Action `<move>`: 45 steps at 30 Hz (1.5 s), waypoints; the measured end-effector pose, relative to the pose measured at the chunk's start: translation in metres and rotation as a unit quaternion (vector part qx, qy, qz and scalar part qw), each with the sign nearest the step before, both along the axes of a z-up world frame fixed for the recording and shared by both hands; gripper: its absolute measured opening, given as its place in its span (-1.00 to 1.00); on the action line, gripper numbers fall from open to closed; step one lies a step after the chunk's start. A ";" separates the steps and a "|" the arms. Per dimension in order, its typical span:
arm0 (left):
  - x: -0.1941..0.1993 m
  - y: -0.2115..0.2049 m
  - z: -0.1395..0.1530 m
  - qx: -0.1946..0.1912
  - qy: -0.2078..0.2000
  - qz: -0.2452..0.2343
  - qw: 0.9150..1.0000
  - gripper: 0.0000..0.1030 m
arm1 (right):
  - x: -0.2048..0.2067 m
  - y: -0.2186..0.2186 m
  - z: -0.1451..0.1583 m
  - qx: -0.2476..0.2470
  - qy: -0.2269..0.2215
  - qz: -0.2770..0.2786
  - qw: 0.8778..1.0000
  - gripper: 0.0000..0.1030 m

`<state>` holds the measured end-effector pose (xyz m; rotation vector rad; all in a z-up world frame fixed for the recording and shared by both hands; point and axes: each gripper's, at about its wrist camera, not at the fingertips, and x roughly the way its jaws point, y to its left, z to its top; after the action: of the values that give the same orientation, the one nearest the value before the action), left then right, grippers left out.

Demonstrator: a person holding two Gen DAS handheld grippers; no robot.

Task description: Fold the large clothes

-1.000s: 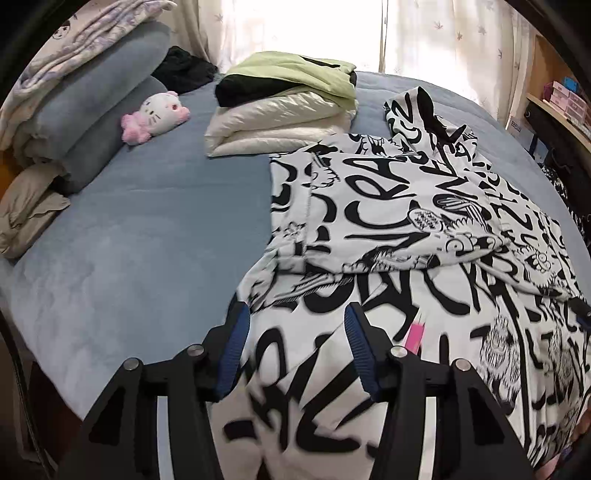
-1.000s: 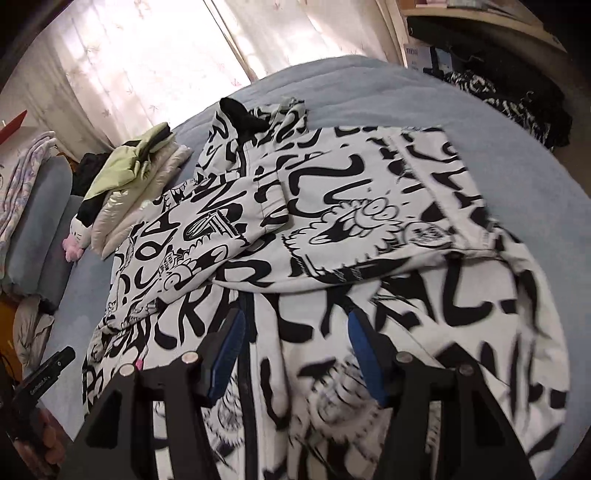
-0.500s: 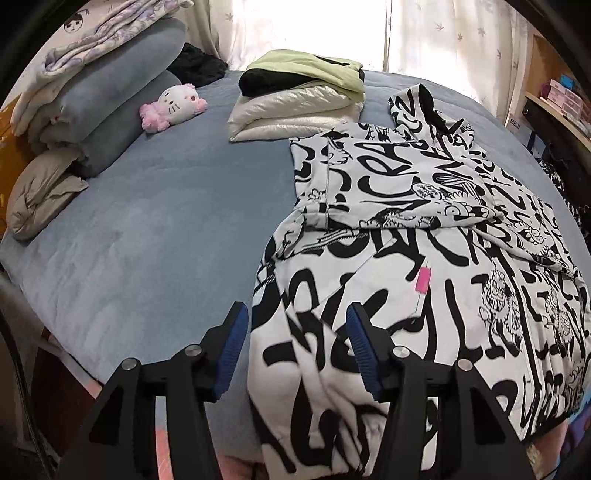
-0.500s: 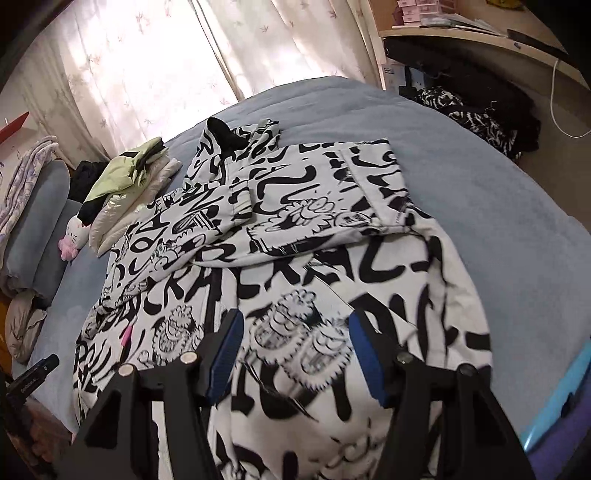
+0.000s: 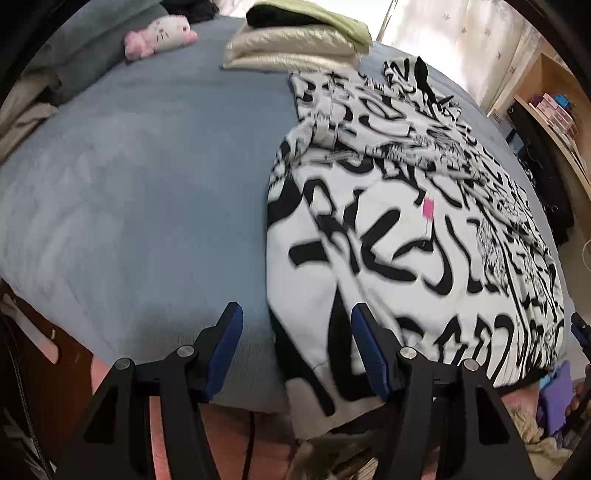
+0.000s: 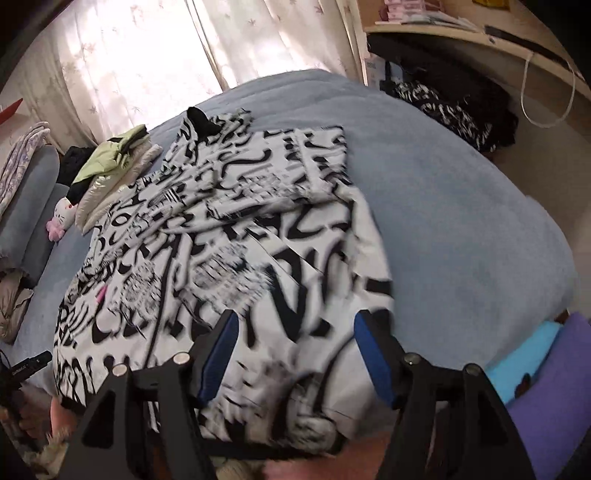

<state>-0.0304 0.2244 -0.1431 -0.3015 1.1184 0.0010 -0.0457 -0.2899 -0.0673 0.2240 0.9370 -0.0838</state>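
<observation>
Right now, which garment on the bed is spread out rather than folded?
The black-and-white graffiti-print jacket, lying open across the bed with its hem at the near edge. The pale green and cream garments sit folded in a stack behind it.

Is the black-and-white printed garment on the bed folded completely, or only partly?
Partly folded: the printed garment has its sleeves folded across the chest, while its lower body lies spread to the bed edge.

Ahead of my claws: hoodie point(image 5: 406, 229), white with black graffiti lettering, pink tag point(image 5: 428, 208); bedcover point(image 5: 147, 192) beside it, plain grey-blue. Farther off I note a pink-and-white plush cat point(image 5: 159, 35), and folded clothes point(image 5: 295, 40) in cream, black, pale green.
</observation>
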 end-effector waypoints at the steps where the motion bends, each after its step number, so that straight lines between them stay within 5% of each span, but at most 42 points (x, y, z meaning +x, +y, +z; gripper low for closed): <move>1: -0.001 0.001 -0.006 -0.009 0.004 -0.003 1.000 0.15 | -0.002 -0.004 -0.002 -0.003 0.003 -0.001 1.000 0.26; 10: 0.001 0.012 -0.025 -0.069 -0.002 -0.012 0.998 0.26 | -0.004 -0.029 -0.040 0.065 0.041 0.001 0.997 0.20; 15: 0.004 0.019 -0.035 -0.109 -0.007 -0.015 0.994 0.39 | -0.003 -0.013 -0.047 0.089 0.033 0.046 0.994 -0.01; 24: 0.005 0.010 -0.034 -0.148 -0.015 -0.052 0.987 0.47 | -0.004 -0.017 -0.063 0.119 0.013 0.053 0.991 -0.01; 31: 0.012 0.003 -0.038 -0.174 -0.018 -0.062 0.983 0.47 | -0.004 -0.028 -0.054 0.204 -0.027 0.061 0.977 -0.51; 37: 0.020 0.004 -0.047 -0.190 -0.025 -0.050 0.980 0.48 | 0.013 -0.025 -0.072 0.218 -0.011 0.063 0.974 -0.52; 39: 0.021 -0.005 -0.043 -0.164 -0.030 -0.052 0.985 0.41 | 0.019 -0.024 -0.077 0.225 -0.004 0.058 0.973 -0.52; 42: 0.024 -0.022 -0.036 -0.113 -0.035 -0.052 0.992 0.03 | 0.027 -0.021 -0.080 0.229 0.003 0.046 0.972 -0.52; 44: 0.029 -0.027 -0.033 -0.115 -0.031 -0.044 0.992 -0.56 | 0.031 -0.018 -0.080 0.226 0.008 0.042 0.973 -0.52; 45: 0.031 -0.026 -0.033 -0.121 -0.026 -0.036 0.992 -0.61 | 0.032 -0.017 -0.079 0.224 0.011 0.041 0.974 -0.51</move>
<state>0.0008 0.1979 -0.1758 -0.4743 1.0777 -0.2059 -0.0134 -0.3072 -0.1467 0.6031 0.9783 0.2049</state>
